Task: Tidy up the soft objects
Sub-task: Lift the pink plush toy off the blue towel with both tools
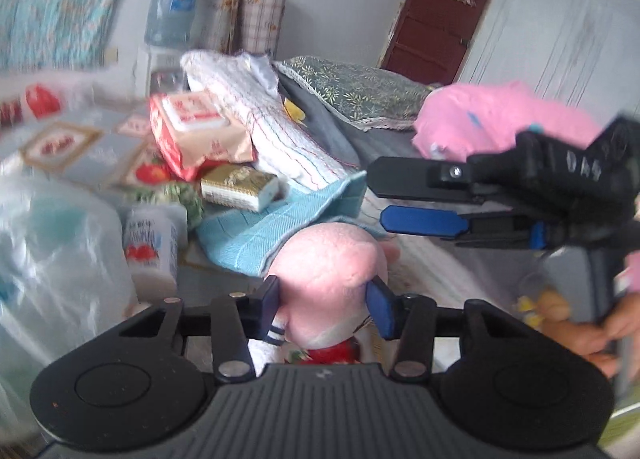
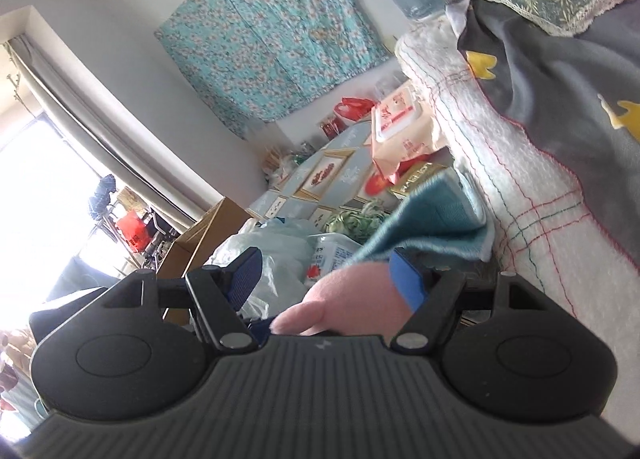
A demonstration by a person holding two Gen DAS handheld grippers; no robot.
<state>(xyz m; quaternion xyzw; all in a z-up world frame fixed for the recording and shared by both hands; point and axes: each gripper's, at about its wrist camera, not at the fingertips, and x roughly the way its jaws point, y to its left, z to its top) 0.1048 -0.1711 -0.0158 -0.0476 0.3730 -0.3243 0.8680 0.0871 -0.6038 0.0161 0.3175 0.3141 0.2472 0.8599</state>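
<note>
A pink plush toy (image 1: 328, 267) sits low in the left wrist view, and my left gripper (image 1: 325, 297) is shut on it, one blue pad pressing each side of its round head. The same pink plush toy (image 2: 356, 299) shows in the right wrist view, low between the fingers of my right gripper (image 2: 326, 273); it lies by the right pad and well apart from the left one. From the side, the right gripper (image 1: 380, 195) stands open above the toy with nothing between its fingers. A folded light-blue towel (image 1: 280, 231) lies just behind the toy.
A white quilted blanket (image 1: 276, 131), a grey cover (image 2: 540, 71), a green floral pillow (image 1: 356, 87) and a pink soft bundle (image 1: 500, 119) lie on the bed. A wipes pack (image 1: 192, 127), gold box (image 1: 240, 187), plastic bag (image 1: 52, 259) crowd the left. A hand (image 1: 612, 331) holds the right gripper.
</note>
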